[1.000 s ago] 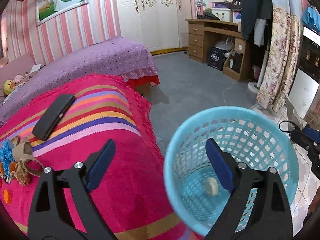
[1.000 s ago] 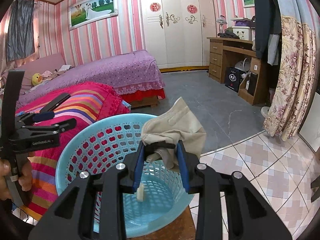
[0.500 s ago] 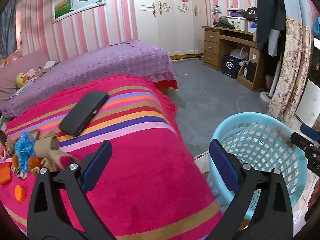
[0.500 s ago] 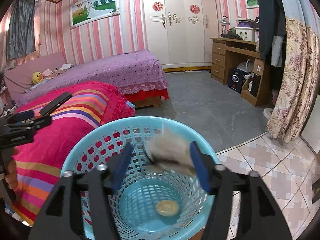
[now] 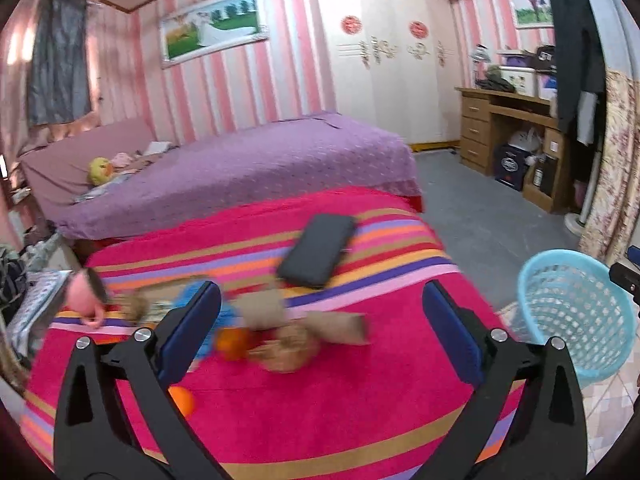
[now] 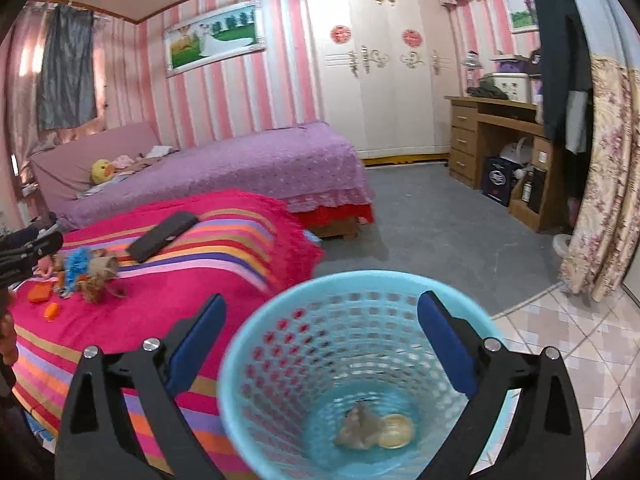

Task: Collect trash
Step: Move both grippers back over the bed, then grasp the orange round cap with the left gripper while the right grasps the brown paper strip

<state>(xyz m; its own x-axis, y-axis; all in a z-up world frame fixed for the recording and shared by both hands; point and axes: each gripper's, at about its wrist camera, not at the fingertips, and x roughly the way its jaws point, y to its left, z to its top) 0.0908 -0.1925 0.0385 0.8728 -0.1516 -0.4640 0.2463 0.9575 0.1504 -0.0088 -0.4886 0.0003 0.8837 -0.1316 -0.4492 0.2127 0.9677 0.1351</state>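
Now both tongs, left [image 5: 320,316] and right [image 6: 320,328], gape empty, crumpled beige mask [image 6: 362,426] in the perforated blue plastic basket [image 6: 256,344]; next, the bed's brown scraps [image 5: 288,344].

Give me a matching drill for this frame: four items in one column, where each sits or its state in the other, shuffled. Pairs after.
Items
1. crumpled face mask
2. black phone
3. yellow duck plush
4. right hand-held gripper

Place or state
A. on the purple bed
B. open, over the basket
C. on the bottom of the blue basket
D. on the striped pink blanket

Pairs: 1-C, 2-D, 3-A, 4-B
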